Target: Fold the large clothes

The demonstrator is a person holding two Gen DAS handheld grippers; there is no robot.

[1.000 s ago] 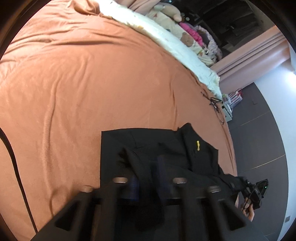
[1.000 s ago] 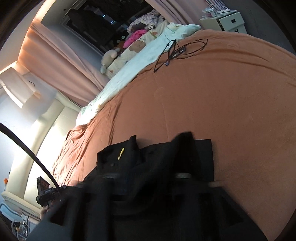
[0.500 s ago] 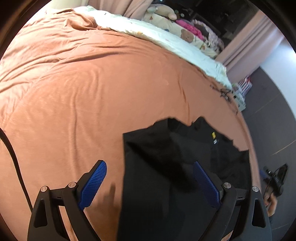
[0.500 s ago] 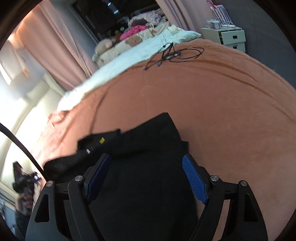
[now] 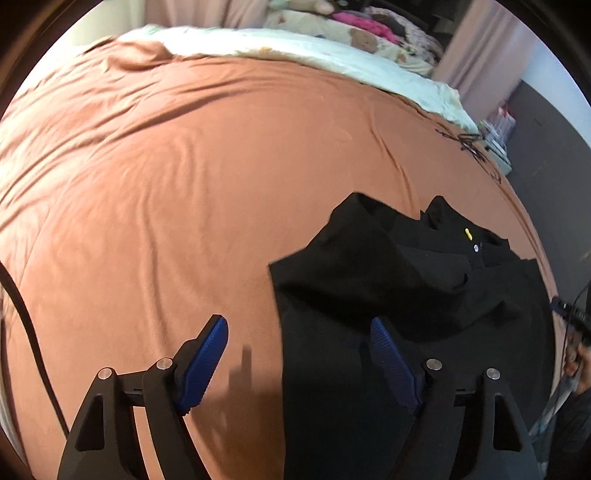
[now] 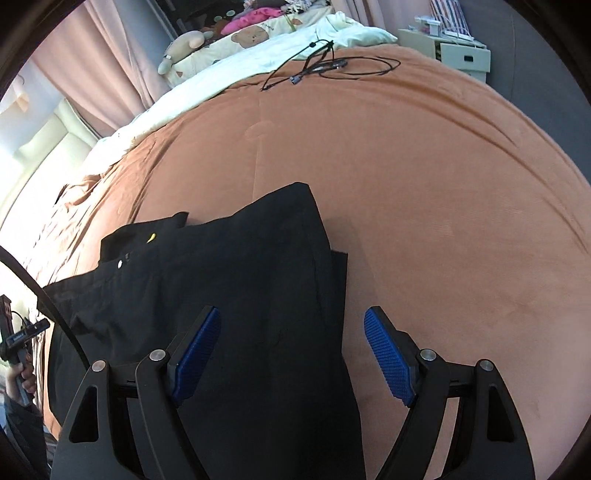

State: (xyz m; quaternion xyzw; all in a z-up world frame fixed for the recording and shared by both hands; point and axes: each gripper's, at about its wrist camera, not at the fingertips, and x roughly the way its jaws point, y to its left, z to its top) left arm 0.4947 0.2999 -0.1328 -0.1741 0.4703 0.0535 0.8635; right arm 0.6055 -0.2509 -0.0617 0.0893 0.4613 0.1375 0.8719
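Bedspread (image 5: 184, 184): plain rust-orange, no pattern. Garment (image 6: 240, 295) lying on it: solid black, with one small yellow mark (image 6: 151, 238) and one pale round button (image 6: 119, 263) near its far left edge. Left tongs (image 5: 299, 354) and right tongs (image 6: 291, 350): black frames, blue pads with a fine dotted texture. Far quilt (image 6: 229, 70): cream, printed with brown bears. Clothing heap (image 6: 251, 18) beyond it: bright pink. Curtains (image 6: 96, 62): pale pink. Cable (image 6: 325, 62) at the bed's far edge: black. Drawer unit (image 6: 454, 55), far right: off-white. Floor (image 5: 546, 166): dark grey.
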